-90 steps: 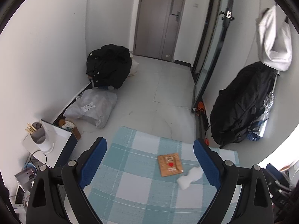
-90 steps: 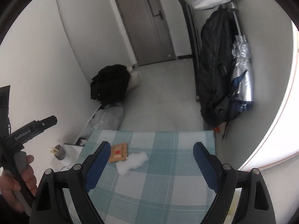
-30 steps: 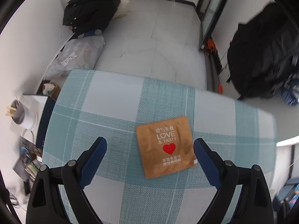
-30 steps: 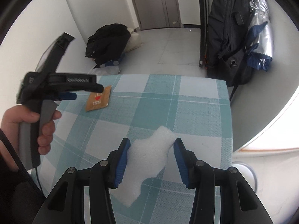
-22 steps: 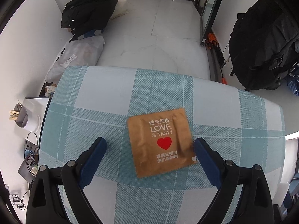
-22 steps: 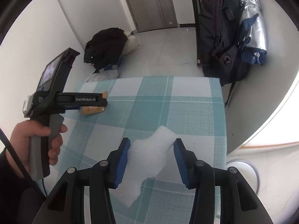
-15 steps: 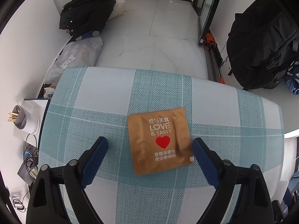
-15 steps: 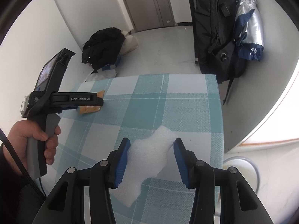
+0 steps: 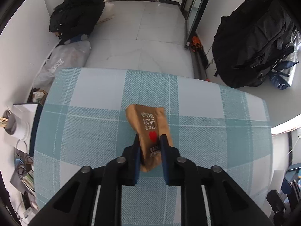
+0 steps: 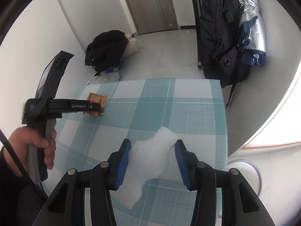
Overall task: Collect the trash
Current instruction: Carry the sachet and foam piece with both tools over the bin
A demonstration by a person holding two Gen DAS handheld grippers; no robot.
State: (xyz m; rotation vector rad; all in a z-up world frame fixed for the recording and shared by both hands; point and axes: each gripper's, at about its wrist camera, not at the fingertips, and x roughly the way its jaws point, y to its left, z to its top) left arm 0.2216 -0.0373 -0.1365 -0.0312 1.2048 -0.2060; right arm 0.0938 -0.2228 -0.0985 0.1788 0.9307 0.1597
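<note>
Now, on the checked table [image 10: 188, 101] the bigger piece of trash is the white foam scrap [image 10: 150, 162], lying toward the near edge at about six o'clock on the tabletop. It looks feather-light and spongy, likely to dent rather than break, with an irregular waisted outline. The right gripper [image 10: 152, 156] sits around its wider upper part, jaws half apart with the blue pads at the foam's two flanks; whether they truly press it I cannot tell, and it lies flat on the cloth. That broad part between the pads seems the sensible place to pinch, since the thin tail nearer the camera would just bend.

Smaller is the brown paper sachet [image 9: 150, 131], out at ten o'clock on the table from the right gripper's side. It is thin, light and crinkly, probably a little slick, and it buckles easily: the left gripper [image 9: 149, 150] has just been closing and now pinches it narrowly across its lower half, so the packet bows into a curve and its top edge stands clear of the cloth. A grip across the middle like this should carry it, though a flat packet could slide out if squeezed near an edge.

Printed on the sachet in white is "LOVE & TASTY" over a red heart, with small Chinese characters above and below that I cannot make out. The left gripper's arm reads "GenRobot.AI".
</note>
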